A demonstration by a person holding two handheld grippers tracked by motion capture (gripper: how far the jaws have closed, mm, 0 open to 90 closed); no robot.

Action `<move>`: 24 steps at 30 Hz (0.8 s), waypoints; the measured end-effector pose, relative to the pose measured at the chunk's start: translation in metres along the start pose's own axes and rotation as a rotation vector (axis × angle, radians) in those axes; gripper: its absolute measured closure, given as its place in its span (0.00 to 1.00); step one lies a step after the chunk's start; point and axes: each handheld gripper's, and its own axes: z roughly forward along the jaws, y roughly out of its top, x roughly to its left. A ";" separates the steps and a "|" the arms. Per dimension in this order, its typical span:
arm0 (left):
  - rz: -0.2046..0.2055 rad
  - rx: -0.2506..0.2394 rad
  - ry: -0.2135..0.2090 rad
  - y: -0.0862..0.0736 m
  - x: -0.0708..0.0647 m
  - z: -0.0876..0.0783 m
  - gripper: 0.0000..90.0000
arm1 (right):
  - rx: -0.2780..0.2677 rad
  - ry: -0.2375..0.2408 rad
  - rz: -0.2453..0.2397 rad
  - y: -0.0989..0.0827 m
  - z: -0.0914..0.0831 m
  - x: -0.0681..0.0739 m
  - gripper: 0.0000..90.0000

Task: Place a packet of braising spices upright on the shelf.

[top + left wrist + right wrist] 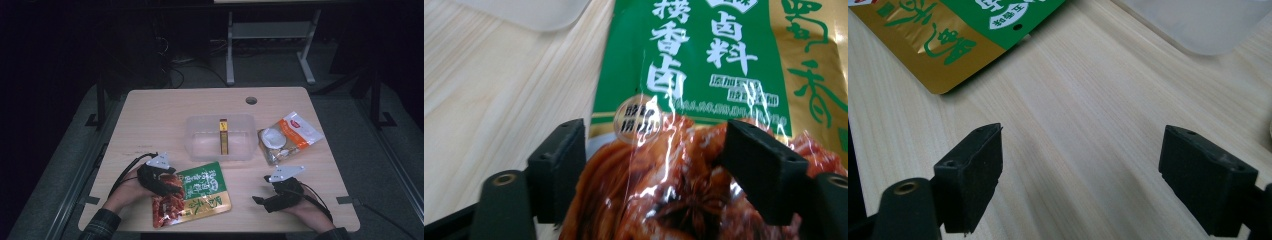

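The wooden table carries everything here, and the clear plastic tub near its middle serves as the landmark. Inside the tub a slim dark-and-gold box lies along its right half.

Just in front of the tub, toward the person and slightly left, lies the green, gold and red seasoning pouch — flat on the wood, its gold edge toward the right, its red printed end toward the left. To the right of the tub, almost touching its corner, lies a white-and-orange bag.

The left gripper sits front-left of the tub, over the red end of the pouch. In the left gripper view its jaws stand wide apart with the pouch running between and under them — the right jaw lies against the film and the left jaw at the pouch's edge, but they do not pinch it.

The right gripper rests front-right of the tub, well apart from the pouch's gold edge. In the right gripper view its jaws are spread wide over bare wood, holding nothing, with a corner of the pouch and a corner of the tub beyond them.
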 end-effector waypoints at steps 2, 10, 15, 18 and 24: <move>-0.008 -0.001 0.001 0.001 0.000 0.003 0.21 | 0.003 0.003 0.002 0.000 0.000 0.000 0.19; -0.011 -0.024 -0.003 -0.003 0.000 0.006 0.17 | 0.002 0.001 0.000 0.000 -0.001 0.000 0.19; 0.008 -0.015 -0.009 -0.003 -0.003 0.005 0.17 | 0.004 0.001 0.002 0.000 -0.001 0.000 0.19; 0.013 -0.002 -0.005 -0.002 -0.005 0.005 0.19 | 0.005 0.000 0.001 0.000 -0.001 0.000 0.19; 0.045 0.022 0.007 0.001 -0.010 0.001 0.40 | 0.005 -0.002 0.001 0.000 0.000 0.001 0.19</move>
